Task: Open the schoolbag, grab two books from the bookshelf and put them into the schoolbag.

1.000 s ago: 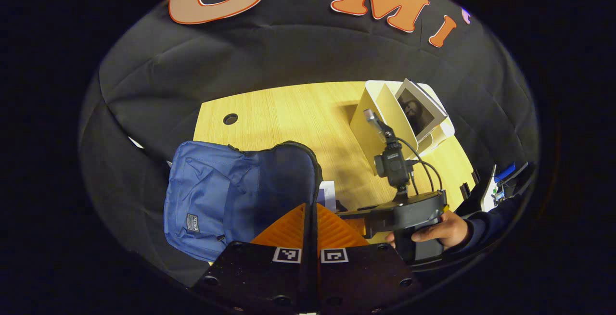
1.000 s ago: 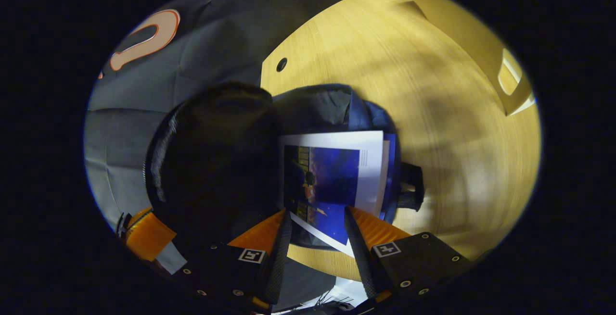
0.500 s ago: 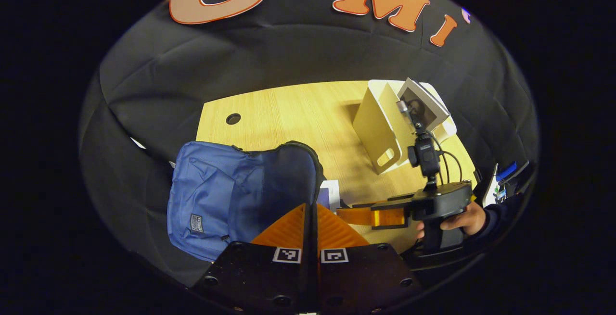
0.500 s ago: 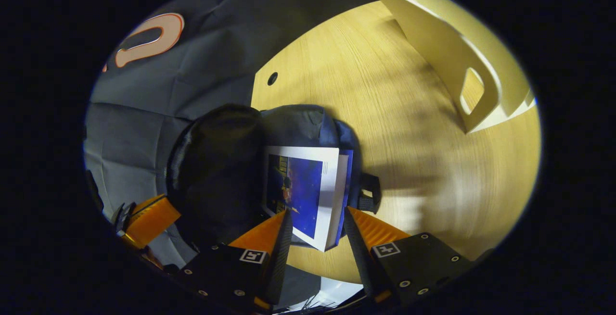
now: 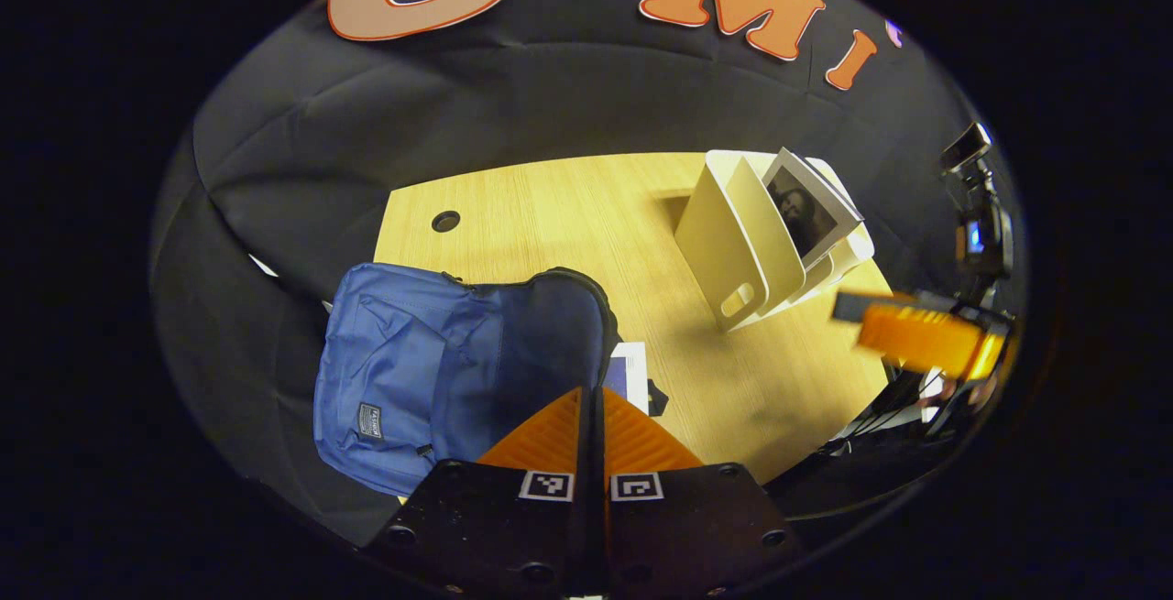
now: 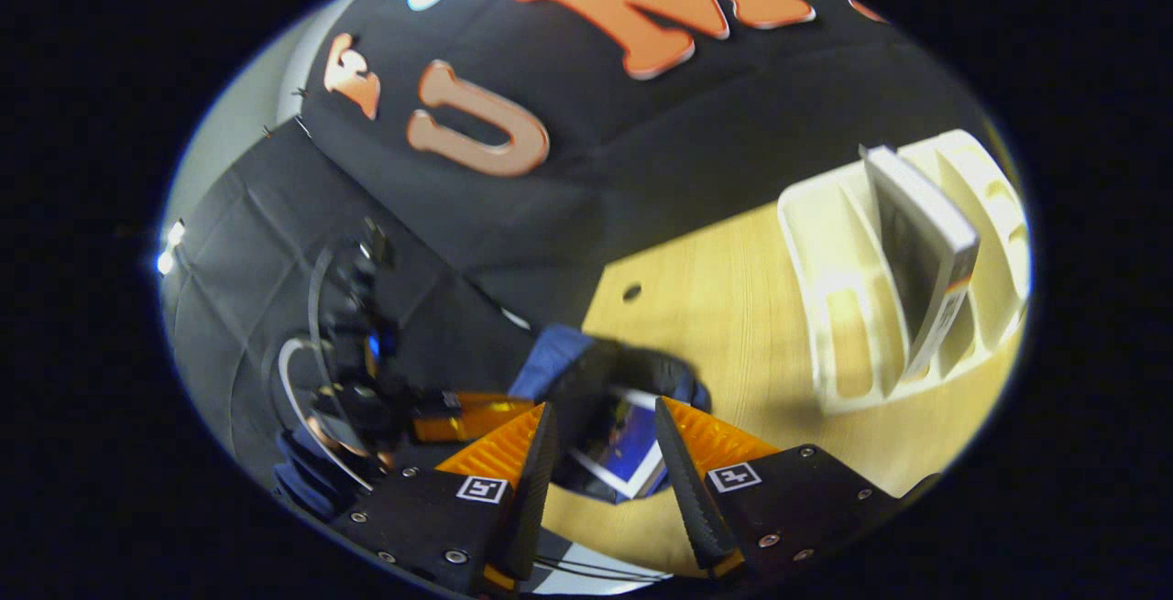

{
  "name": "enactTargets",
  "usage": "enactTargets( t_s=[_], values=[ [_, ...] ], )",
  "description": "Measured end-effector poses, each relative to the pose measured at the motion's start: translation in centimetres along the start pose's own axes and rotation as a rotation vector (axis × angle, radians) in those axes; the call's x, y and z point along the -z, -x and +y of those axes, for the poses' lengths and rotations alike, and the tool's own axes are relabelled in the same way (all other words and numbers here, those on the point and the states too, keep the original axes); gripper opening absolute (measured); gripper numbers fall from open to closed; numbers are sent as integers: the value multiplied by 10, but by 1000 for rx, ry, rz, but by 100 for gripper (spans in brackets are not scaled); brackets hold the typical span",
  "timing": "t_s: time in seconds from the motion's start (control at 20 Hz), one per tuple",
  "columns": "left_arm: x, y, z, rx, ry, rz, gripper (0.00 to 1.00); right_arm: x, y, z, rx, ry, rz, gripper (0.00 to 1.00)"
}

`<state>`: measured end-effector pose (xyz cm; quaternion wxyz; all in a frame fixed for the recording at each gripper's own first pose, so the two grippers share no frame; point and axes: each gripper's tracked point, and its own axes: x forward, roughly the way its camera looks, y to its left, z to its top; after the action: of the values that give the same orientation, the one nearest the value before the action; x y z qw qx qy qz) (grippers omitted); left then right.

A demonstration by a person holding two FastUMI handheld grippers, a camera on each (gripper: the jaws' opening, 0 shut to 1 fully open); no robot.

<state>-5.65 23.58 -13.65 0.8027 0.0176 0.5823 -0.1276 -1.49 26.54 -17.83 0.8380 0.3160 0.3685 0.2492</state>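
The blue schoolbag (image 5: 422,371) lies at the table's near left, its dark flap (image 6: 596,380) held up. My left gripper (image 5: 591,394) is shut, its fingertips pinching the flap's rim; in the right gripper view it (image 6: 440,403) reaches the bag from the left. A blue book with a white border (image 5: 630,371) (image 6: 632,449) lies in the bag's mouth. My right gripper (image 6: 600,408) is open and empty, held back from the bag; it shows blurred at the far right (image 5: 861,318). The white bookshelf (image 5: 733,256) (image 6: 843,316) holds one upright book (image 5: 811,211) (image 6: 921,252).
The wooden table (image 5: 568,215) has a round cable hole (image 5: 445,221) (image 6: 632,291) near its far left corner. Bare wood lies between the bag and the bookshelf. The black booth wall closes in behind and to the left.
My right gripper, open, has drawn back from the bag and swung up and right toward the bookshelf, leaving the blue book in the bag. My left gripper has stayed put.
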Motion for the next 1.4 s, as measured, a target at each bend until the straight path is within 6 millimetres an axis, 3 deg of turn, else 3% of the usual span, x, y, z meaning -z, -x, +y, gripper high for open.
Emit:
enactTargets(
  t_s=[0.1, 0.15, 0.3, 0.4, 0.6, 0.9, 1.25, 1.4],
  values=[
    [0, -3, -3, 0, -1, 0, 1, -38, 16, -31, 98, 64, -52, 73],
    [-1, -5, -5, -1, -1, -1, 1, -57, 21, -45, 143, 101, -81, 86],
    [-1, -10, -10, 6, 10, -3, 1, -104, 31, -94, 308, 194, -118, 94],
    [1, -14, -14, 9, 16, -4, 1, -123, 32, -119, 398, 260, -100, 96],
    [2, -16, -14, 13, 35, -16, 1, -140, 31, -159, 510, 353, -30, 96],
    [3, -20, -15, 30, 70, -30, 1, -119, -9, -204, 565, 340, 207, 96],
    [12, -29, -16, 57, 117, -34, 0, -83, -47, -235, 586, 305, 423, 96],
    [16, -33, -15, 65, 134, -35, 1, -80, -55, -250, 620, 306, 501, 91]
  ],
)
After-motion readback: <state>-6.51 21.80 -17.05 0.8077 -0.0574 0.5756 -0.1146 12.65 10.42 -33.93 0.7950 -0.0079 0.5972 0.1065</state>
